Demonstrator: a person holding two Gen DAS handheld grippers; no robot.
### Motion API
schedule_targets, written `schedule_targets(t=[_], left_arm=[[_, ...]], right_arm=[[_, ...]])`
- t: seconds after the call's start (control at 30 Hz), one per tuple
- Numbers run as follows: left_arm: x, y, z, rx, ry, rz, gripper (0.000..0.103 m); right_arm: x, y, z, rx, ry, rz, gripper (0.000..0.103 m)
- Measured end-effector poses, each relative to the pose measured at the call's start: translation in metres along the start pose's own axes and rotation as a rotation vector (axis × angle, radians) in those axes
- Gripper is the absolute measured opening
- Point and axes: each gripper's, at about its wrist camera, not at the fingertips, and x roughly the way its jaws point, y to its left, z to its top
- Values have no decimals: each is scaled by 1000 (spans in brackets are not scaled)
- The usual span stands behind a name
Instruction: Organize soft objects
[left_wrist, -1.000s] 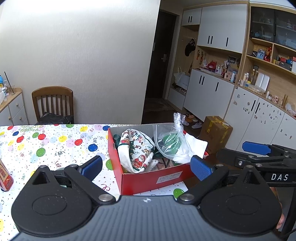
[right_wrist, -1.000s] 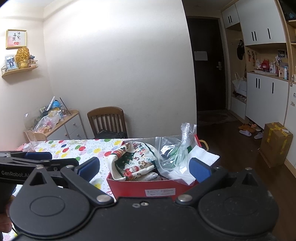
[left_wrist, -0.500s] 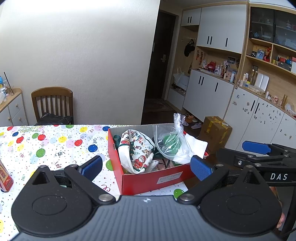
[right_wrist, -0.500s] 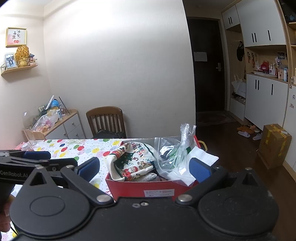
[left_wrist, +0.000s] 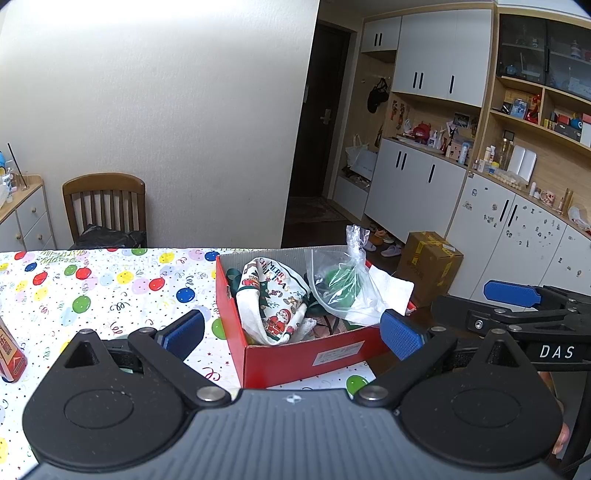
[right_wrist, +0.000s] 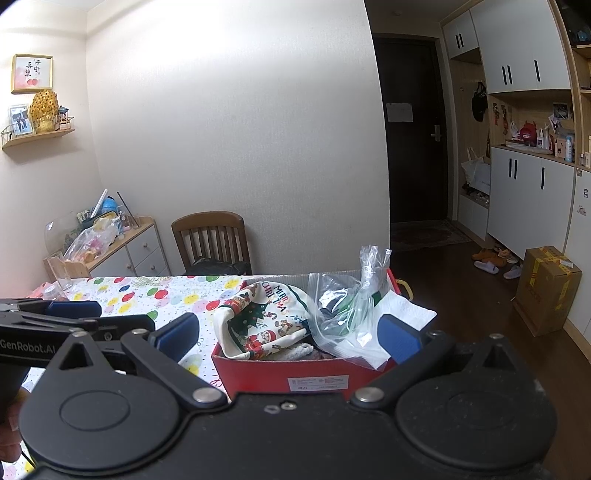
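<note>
A red cardboard box stands at the right end of a table with a balloon-print cloth. In it lie a white Christmas-print cloth, a clear plastic bag with something green inside and white paper. My left gripper is open and empty, held just in front of the box. My right gripper is open and empty at the box's near side. Each gripper shows at the edge of the other's view.
A wooden chair stands behind the table at the wall. A red packet stands at the table's left edge. A brown carton sits on the floor by white cabinets. A sideboard stands far left.
Both views have shifted only slightly; the right gripper has drifted a little toward the box. Both grippers stay open and the box's contents have not moved.
</note>
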Motion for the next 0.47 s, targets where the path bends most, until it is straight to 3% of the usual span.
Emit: schedule_targets(t=[0.47], left_arm=[[-1,3,-1,2,8,-5,102]], right_arm=[[0,0,-1,2,3,-2,103]])
